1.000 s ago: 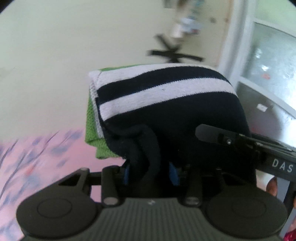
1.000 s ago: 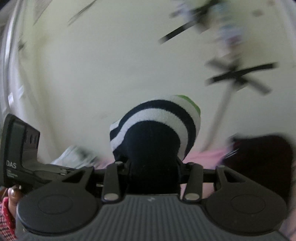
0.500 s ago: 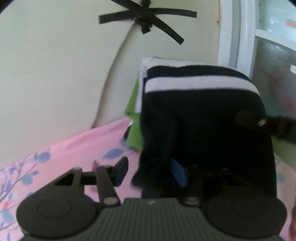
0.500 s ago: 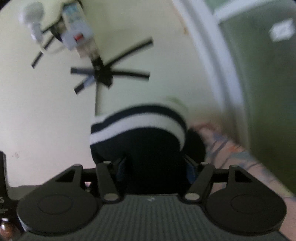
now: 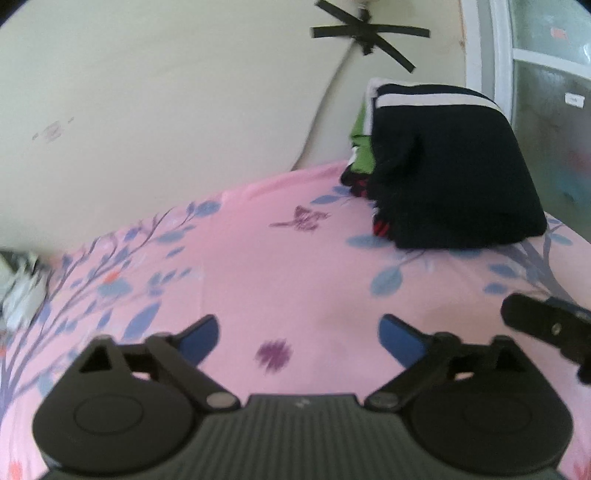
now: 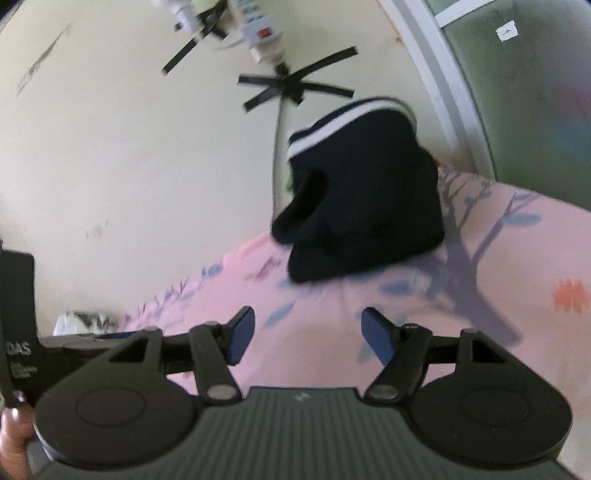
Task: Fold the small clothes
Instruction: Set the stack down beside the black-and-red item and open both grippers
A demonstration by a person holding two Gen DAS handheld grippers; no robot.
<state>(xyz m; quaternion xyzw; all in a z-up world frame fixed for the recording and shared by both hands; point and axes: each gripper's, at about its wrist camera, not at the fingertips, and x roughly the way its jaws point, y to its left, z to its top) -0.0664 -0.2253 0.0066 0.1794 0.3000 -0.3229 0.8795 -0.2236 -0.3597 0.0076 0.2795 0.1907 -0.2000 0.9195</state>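
A folded navy garment with white stripes lies on top of a small pile at the far right of the pink flowered sheet, against the wall. Under it a green garment and a red-and-black striped edge peek out. My left gripper hovers over the sheet short of the pile, its jaws opening wide, nothing between them. In the right wrist view the navy garment lies ahead, and my right gripper has its jaws opening too, with only sheet between them.
A cream wall with black tape crosses rises right behind the pile, and a window frame stands at the right. A crumpled white item lies at the sheet's left edge. The other gripper's body shows at the right.
Both grippers held the navy striped garment a second ago. They have let it go onto the pile, opened, and drawn back and down over the pink sheet.
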